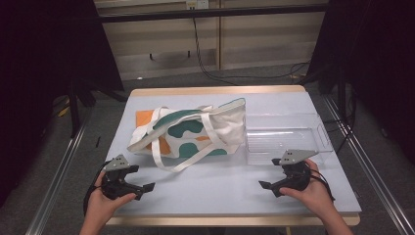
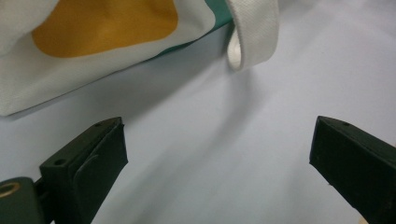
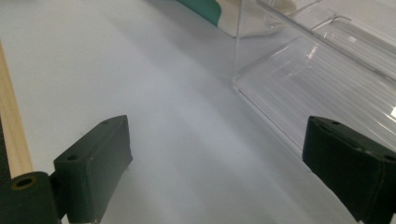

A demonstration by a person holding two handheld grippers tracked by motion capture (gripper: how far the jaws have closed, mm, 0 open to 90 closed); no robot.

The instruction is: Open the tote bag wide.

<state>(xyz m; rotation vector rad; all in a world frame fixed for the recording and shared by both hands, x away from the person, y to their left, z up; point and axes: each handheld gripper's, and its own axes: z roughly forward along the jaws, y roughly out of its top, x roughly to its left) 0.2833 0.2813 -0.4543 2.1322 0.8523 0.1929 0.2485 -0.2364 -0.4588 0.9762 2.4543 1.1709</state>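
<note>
A white canvas tote bag point(image 1: 188, 132) with green and orange patches lies on its side in the middle of the pale table point(image 1: 215, 191). Its strap loop point(image 1: 169, 164) trails toward the front; the strap point(image 2: 252, 32) and an orange patch of the tote bag point(image 2: 102, 23) fill the top of the left gripper view. To the bag's right lies a clear plastic tray point(image 1: 286, 137), seen close as the tray point(image 3: 327, 84) in the right gripper view. My left gripper point(image 1: 143, 177) rests at the front left, open and empty. My right gripper point(image 1: 270, 173) rests at the front right, open and empty.
The table's wooden front edge point(image 3: 11, 126) runs beside the right gripper. Metal rails point(image 1: 58, 171) flank the table on both sides. Cables point(image 1: 205, 63) lie on the floor behind it. Bare tabletop stretches between the two grippers.
</note>
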